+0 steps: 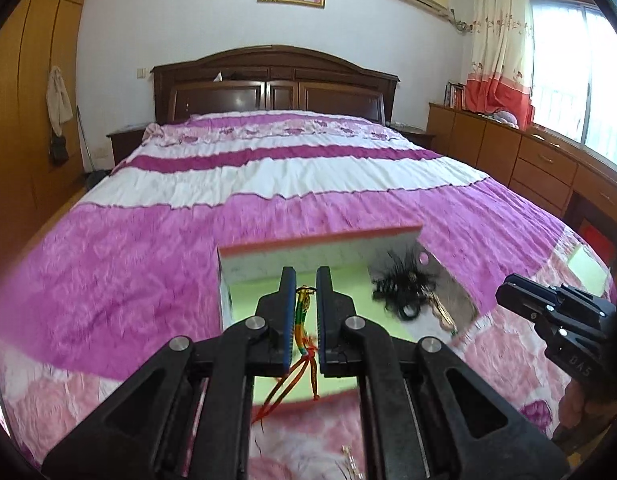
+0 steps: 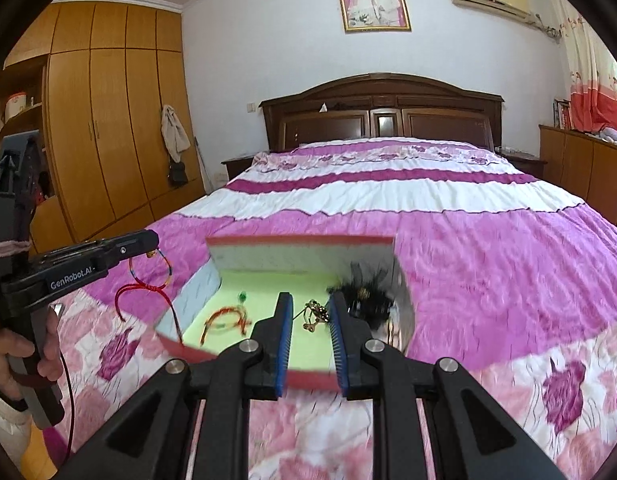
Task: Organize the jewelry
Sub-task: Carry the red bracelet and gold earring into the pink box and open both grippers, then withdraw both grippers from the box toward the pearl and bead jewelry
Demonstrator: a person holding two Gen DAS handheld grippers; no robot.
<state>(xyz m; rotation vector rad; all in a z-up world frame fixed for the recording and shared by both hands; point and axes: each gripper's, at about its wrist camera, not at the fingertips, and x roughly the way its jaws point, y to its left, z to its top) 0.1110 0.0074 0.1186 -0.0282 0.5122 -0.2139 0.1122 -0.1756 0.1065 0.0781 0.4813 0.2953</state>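
Pinching a multicoloured braided cord bracelet [image 1: 304, 322] near its gold clasp, the left gripper [image 1: 306, 280] has its blue-padded fingers drawn close with the cord caught between them, red tassel strands trailing down below the fingers. In the right wrist view that same gripper [image 2: 150, 240] shows at the left edge, held up above the bedspread [image 2: 488, 272], the bracelet's loop [image 2: 148, 276] hanging from its tip just beside the left wall of the box [image 2: 300, 242]. This box is open and shallow, with a red rim, pale walls and a light green floor, and it rests on the pink and purple floral bedspread at the foot of the bed. The right gripper [image 2: 308, 312] hovers over the box with its fingers spread apart and nothing between them. On the green floor lie a red cord bracelet [image 2: 224, 318] at the left, a small gold piece [image 2: 314, 314] in the middle, and a black feathery item [image 2: 366, 298] against the right wall
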